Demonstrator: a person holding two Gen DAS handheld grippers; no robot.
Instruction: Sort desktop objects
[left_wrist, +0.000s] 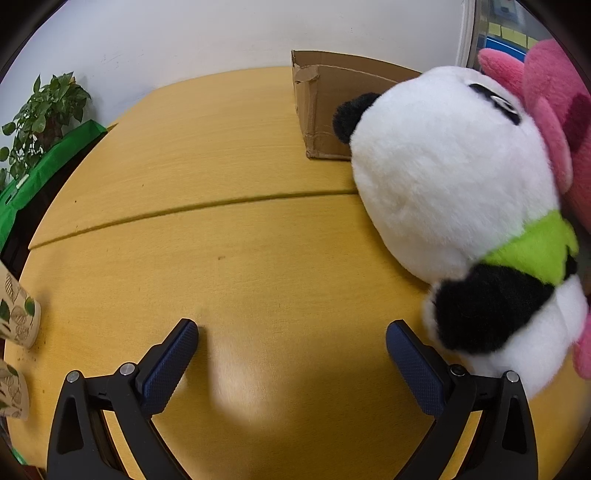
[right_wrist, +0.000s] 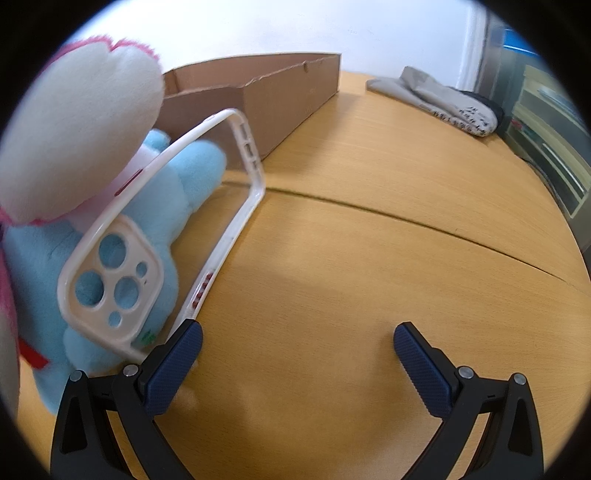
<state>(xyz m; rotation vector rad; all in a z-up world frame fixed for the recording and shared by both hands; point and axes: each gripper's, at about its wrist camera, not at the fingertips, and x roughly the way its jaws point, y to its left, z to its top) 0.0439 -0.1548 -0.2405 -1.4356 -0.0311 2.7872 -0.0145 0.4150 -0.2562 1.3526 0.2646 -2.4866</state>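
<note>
Fingers of the left gripper (left_wrist: 291, 332) and right gripper (right_wrist: 298, 334) stood wide apart, holding nothing, over bare wooden table (left_wrist: 221, 221). Cardboard box (right_wrist: 280, 92): far side, open. Panda plush (left_wrist: 454, 206): right of left gripper, against pink plush (left_wrist: 554, 92). Blue plush (right_wrist: 166, 206): left of right gripper. Clear phone case (right_wrist: 162, 236): propped on blue plush, near corner just beside left finger. Paper cups (left_wrist: 18, 321): left edge.
</note>
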